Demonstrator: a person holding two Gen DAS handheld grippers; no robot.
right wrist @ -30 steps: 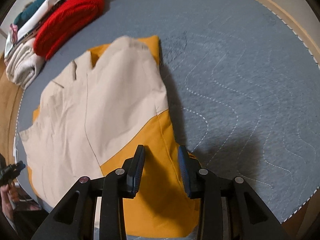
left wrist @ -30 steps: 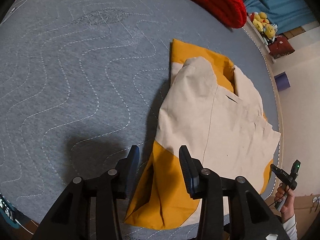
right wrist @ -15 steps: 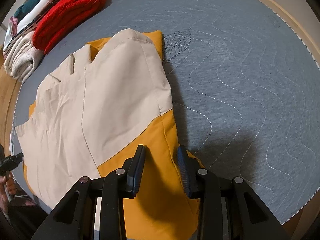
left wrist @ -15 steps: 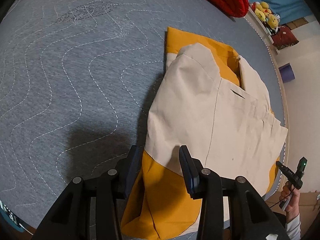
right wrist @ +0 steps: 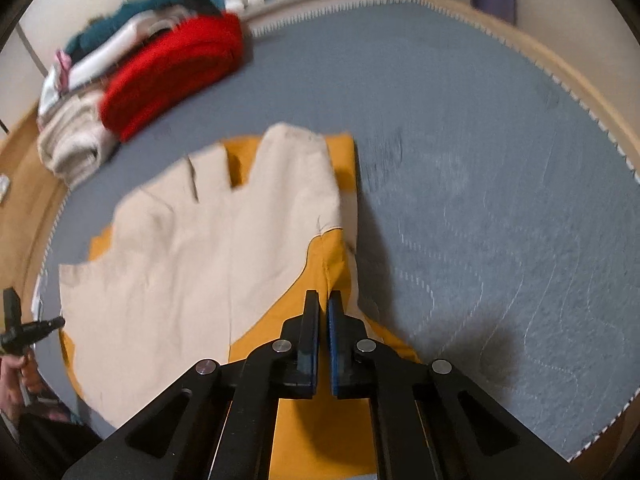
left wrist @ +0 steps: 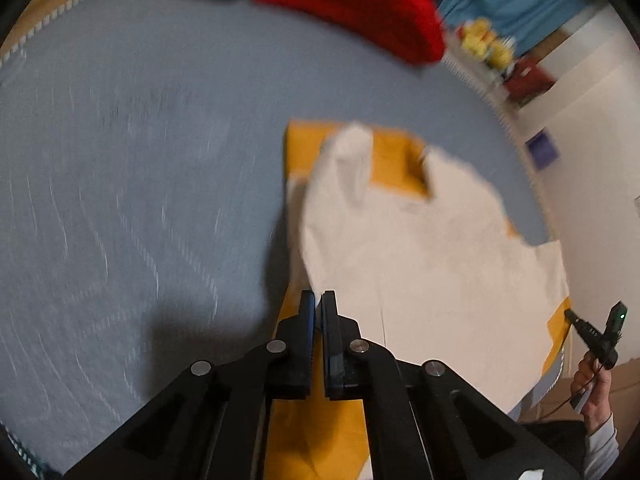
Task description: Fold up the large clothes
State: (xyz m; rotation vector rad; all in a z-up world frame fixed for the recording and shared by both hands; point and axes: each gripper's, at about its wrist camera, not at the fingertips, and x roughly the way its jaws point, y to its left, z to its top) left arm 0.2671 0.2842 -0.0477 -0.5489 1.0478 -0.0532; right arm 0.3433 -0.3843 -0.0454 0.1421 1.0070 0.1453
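The cream-and-mustard garment (right wrist: 192, 272) lies spread on a grey quilted mat (right wrist: 500, 208) with wavy white stitching, its far edge near a red knitted fold (right wrist: 172, 72) and a stack of clothes (right wrist: 72, 140). Wide bare mat lies on one side of it — the other side nears the mat's trimmed edge. The left hand-held gripper (left wrist: 318, 300) is pinched on the mustard hem; the right hand-held gripper (right wrist: 324, 300) likewise — jaws nearly together, fabric raised between them.
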